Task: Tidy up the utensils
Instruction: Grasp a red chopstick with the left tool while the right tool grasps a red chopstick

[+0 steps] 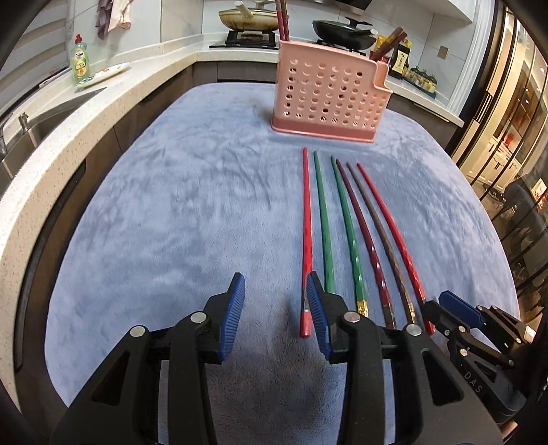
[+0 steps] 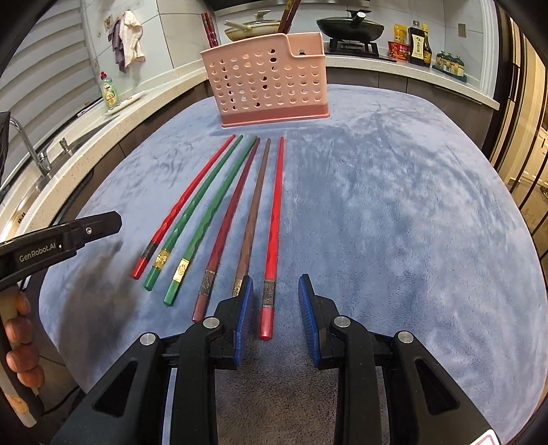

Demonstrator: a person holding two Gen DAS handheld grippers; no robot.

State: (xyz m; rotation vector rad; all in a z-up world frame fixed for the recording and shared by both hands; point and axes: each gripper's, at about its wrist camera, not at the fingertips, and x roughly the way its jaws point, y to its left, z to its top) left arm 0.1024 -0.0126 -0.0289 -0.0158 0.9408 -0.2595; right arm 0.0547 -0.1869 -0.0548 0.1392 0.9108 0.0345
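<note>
Several chopsticks lie side by side on the blue cloth [image 1: 171, 212]: a red one at the left [image 1: 306, 239], two green [image 1: 323, 226], a dark red, a brown and a red one at the right [image 2: 274, 236]. A pink perforated holder [image 1: 328, 99] stands behind them, also in the right wrist view [image 2: 270, 85], with a few chopsticks in it. My left gripper [image 1: 275, 308] is open, low over the cloth; the left red chopstick's end lies between its fingers. My right gripper [image 2: 275, 308] is open around the right red chopstick's end.
A stone counter with a sink [image 1: 37, 119], a soap bottle [image 1: 80, 60] and a plate runs along the left. Pans [image 1: 344, 32] sit on the stove at the back. Sauce bottles [image 2: 416, 42] stand at the back right.
</note>
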